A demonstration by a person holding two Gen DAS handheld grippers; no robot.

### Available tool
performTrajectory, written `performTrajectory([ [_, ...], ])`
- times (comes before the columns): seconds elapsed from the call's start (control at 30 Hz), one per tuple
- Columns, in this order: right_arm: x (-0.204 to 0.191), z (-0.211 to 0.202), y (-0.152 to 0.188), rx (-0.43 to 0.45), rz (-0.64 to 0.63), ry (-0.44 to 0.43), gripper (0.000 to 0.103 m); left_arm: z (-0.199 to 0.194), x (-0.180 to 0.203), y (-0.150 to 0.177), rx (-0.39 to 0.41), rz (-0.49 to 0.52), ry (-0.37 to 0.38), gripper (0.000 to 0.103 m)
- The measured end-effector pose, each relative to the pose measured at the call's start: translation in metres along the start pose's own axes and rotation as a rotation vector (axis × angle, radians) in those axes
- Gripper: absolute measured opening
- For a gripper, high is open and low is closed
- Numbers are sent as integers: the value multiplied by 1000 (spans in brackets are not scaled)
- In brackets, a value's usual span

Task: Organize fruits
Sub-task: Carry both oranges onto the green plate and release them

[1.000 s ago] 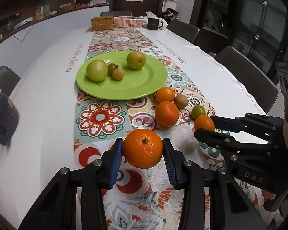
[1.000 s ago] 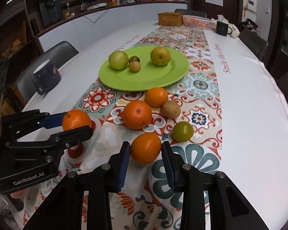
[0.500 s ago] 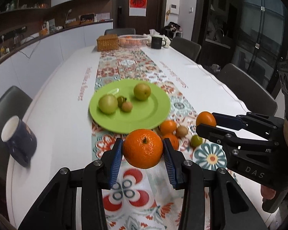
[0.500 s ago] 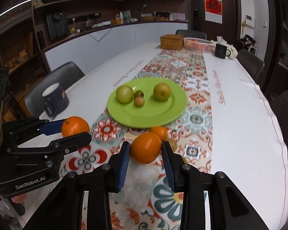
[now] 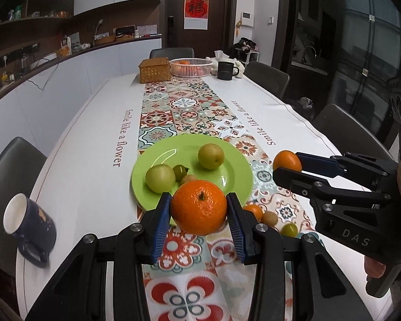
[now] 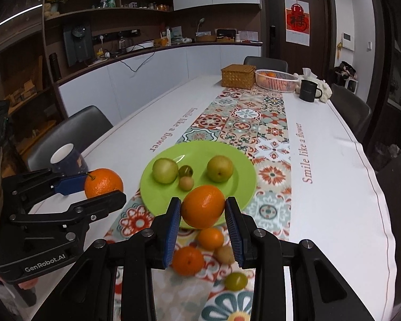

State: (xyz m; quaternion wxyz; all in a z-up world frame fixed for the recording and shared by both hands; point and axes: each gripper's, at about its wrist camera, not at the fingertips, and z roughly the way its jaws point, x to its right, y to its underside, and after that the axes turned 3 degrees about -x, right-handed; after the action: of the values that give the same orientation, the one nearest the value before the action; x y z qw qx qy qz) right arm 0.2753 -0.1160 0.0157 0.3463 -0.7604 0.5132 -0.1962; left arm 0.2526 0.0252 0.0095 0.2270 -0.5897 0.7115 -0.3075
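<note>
A long table point(image 5: 93, 144) under a white cloth fills a kitchen-dining room, with a tiled runner point(image 5: 189, 112) down its middle, dark chairs along its sides and a counter against the wall. At the far end stand a wicker box point(image 5: 154, 70), a white basket point(image 5: 191, 67) and a black mug point(image 5: 226, 71). A navy mug point(image 5: 29, 223) sits near the left edge.

Both grippers are tilted down toward the table, side by side above its near end. The left gripper point(image 5: 199, 207) has its blue pads pressed on a stemmed orange point(image 5: 199, 207), held clear of the cloth in front of the green plate point(image 5: 227, 176). The right gripper point(image 6: 203, 207) is clamped the same way on a smoother orange point(image 6: 203, 207), which also hangs before the plate's near rim.

On the plate lie two pale green fruits point(image 6: 165, 170), a small dark green one and a small tan one between them. Still on the runner, below the right gripper, are two more oranges point(image 6: 210, 238), a brown fruit point(image 6: 225, 254) and a small green fruit point(image 6: 235, 281).
</note>
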Motion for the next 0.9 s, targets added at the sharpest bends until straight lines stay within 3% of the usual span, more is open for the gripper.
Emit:
performTrajectory([
  [0.8,14,101,-24,-157,-6,-15,35,90,-27,-11,-115,-42,4,41],
  [0.9,16,106,-25,-156,4,-11,38,90,-29,-13,-114,-46,-1,54],
])
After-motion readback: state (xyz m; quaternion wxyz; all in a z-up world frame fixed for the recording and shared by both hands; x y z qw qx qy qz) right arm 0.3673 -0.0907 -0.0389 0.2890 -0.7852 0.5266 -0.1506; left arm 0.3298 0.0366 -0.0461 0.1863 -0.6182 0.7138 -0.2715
